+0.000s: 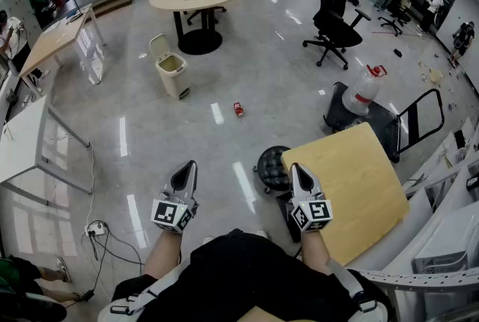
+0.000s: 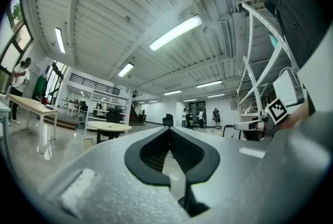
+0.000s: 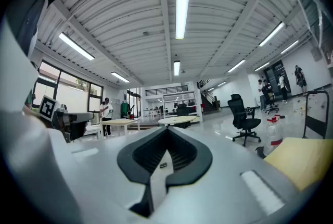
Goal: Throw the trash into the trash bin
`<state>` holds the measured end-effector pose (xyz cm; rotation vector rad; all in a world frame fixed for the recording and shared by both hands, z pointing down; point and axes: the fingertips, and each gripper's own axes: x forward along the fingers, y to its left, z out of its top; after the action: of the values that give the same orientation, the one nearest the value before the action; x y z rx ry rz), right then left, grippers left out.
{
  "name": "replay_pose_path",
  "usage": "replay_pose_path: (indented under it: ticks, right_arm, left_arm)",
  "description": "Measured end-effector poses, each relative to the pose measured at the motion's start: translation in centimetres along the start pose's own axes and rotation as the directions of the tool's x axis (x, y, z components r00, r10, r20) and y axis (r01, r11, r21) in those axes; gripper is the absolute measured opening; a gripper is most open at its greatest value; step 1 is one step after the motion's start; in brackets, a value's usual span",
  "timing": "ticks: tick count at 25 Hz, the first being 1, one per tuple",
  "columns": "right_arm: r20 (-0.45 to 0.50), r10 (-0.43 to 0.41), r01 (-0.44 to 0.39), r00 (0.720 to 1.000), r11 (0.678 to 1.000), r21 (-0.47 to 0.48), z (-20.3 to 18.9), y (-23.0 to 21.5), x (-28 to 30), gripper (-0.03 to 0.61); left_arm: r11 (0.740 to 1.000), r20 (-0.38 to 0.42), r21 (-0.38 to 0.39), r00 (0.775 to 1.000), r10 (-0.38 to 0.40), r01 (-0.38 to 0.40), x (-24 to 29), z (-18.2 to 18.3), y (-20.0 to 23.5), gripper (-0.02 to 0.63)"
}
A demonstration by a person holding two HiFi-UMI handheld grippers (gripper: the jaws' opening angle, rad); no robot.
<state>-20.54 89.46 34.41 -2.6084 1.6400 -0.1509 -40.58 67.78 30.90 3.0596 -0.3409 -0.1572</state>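
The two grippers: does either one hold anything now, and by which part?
Nothing is held. The left gripper and the right gripper are both shut and empty.

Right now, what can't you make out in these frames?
- Red item on the floor: too small in the head view to identify.
- Trash bin: the lid is up, but the inside is too small in the head view to tell its contents.
- Black stool: its right side is hidden behind the wooden tabletop, head view.
- Floor at the person's feet: covered by the torso, head view.
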Motion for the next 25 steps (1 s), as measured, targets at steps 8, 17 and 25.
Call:
replay_pose_path:
  ticks: [8,17,25]
  right_arm:
    - [0.022,-0.048,0.047,0.999,0.999,0.025,-0.9,-1.5,-2.1,0.005]
    - [0.017,-0.026,0.025,1.0,1.0,0.014,-0.9,-0.4,-1.4,0.005]
    - [0.019,0.039,-0.041,0.999,0.995,0.092,-1.1,2.9,1.2,0.006]
  left_arm:
    - [0.999,0.008,-0.022,0.999,-0.041,0.041,1.0,-0.5,-1.1,0.002]
    - [0.998,-0.01,-0.061,1.0,-0.009,0.008,-0.6,-1.4,0.3,0.002]
    - [0.996,-0.016,-0.056,0.998,0.064,-0.065,-4.1,-0.5,4.4,0.002]
